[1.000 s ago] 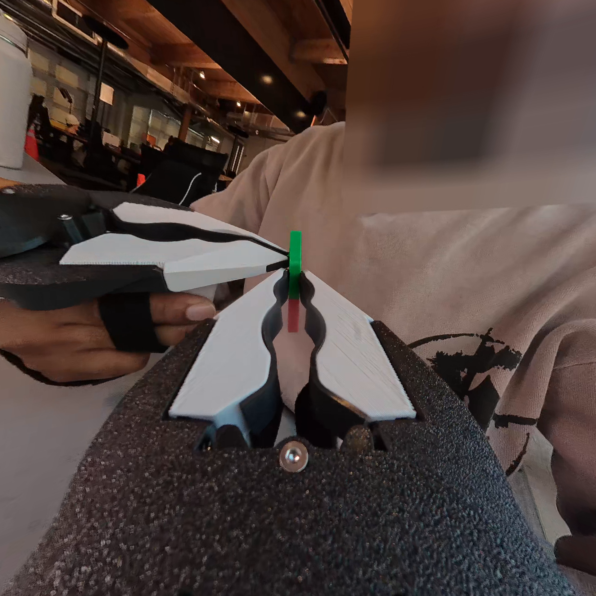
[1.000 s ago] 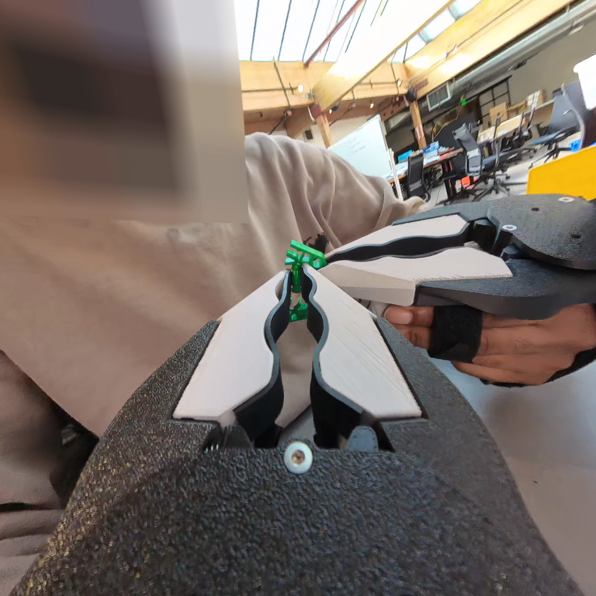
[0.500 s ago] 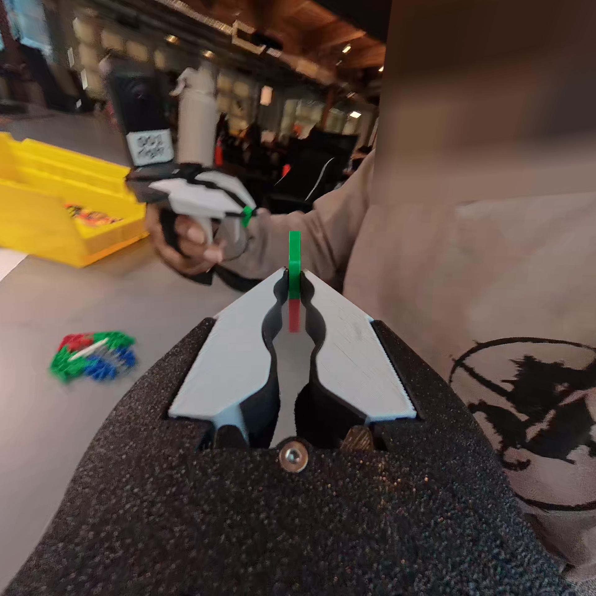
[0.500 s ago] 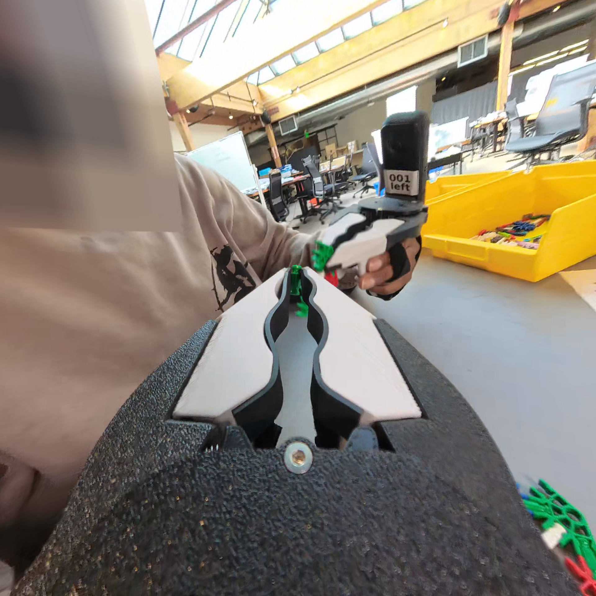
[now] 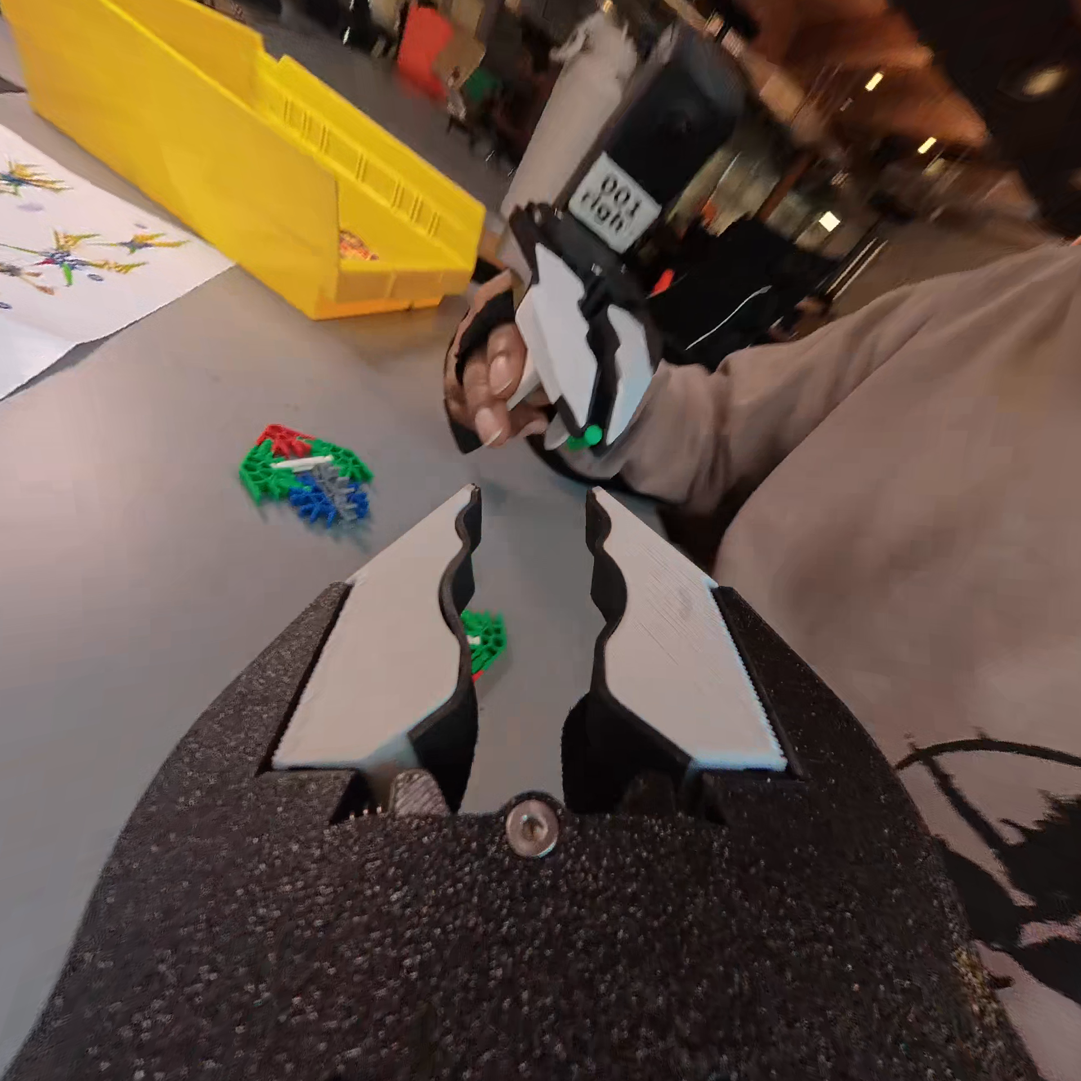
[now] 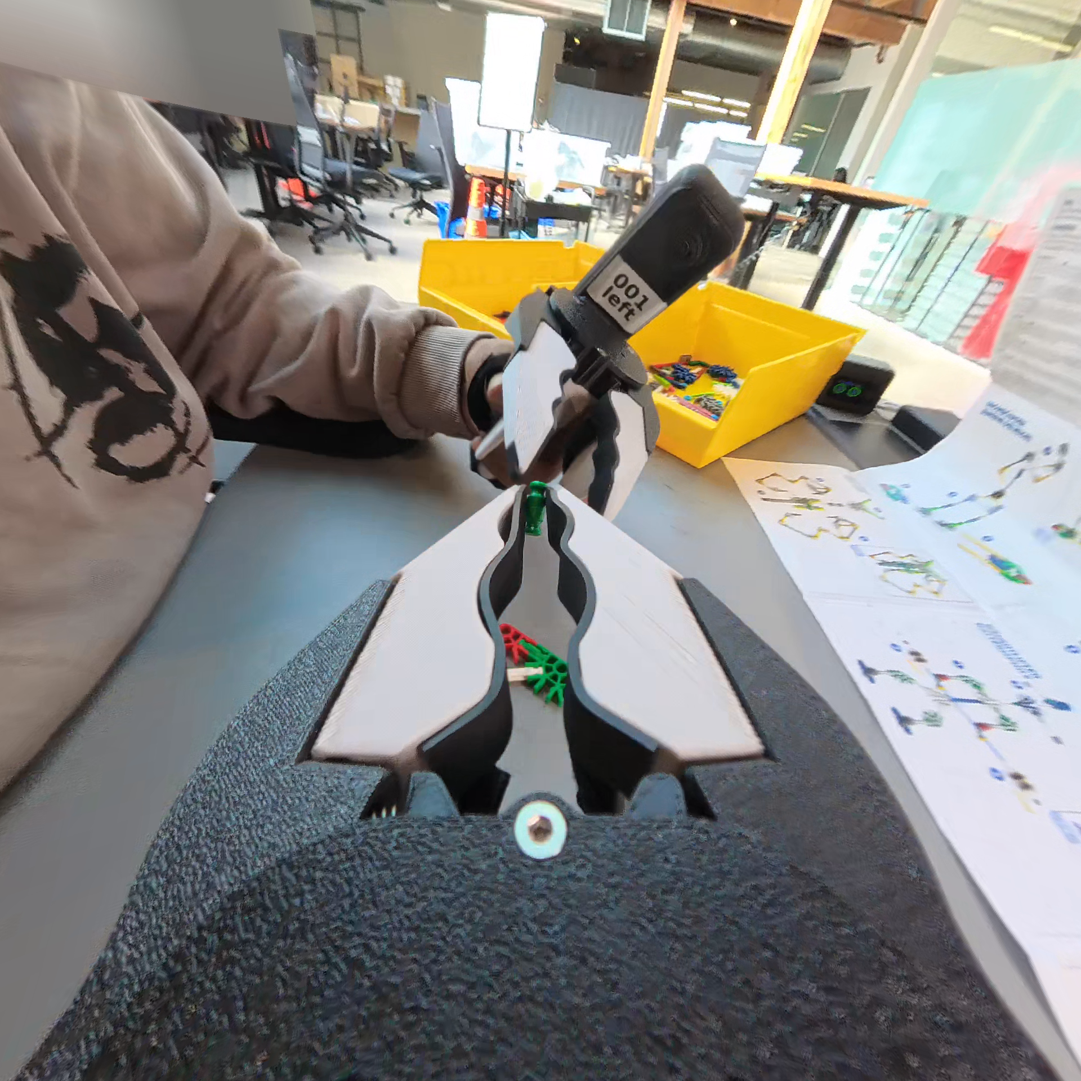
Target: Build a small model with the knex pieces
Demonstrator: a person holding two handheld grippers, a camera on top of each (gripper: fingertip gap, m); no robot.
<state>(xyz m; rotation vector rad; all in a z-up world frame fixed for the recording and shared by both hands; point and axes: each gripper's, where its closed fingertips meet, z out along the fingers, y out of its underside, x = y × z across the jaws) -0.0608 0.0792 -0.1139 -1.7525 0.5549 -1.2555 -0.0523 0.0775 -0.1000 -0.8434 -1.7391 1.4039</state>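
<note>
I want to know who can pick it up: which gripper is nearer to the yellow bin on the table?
Left. The left gripper is open, just in front of the yellow bin. The right gripper, shut on a green piece, is farther back.

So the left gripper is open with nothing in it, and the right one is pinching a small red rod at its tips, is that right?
Nearly. The left gripper is indeed open and empty, and the right gripper is shut on a small rod, but the small rod is green, not red. The right wrist view shows it clamped between the fingertips; the left wrist view shows its green end too.
</note>
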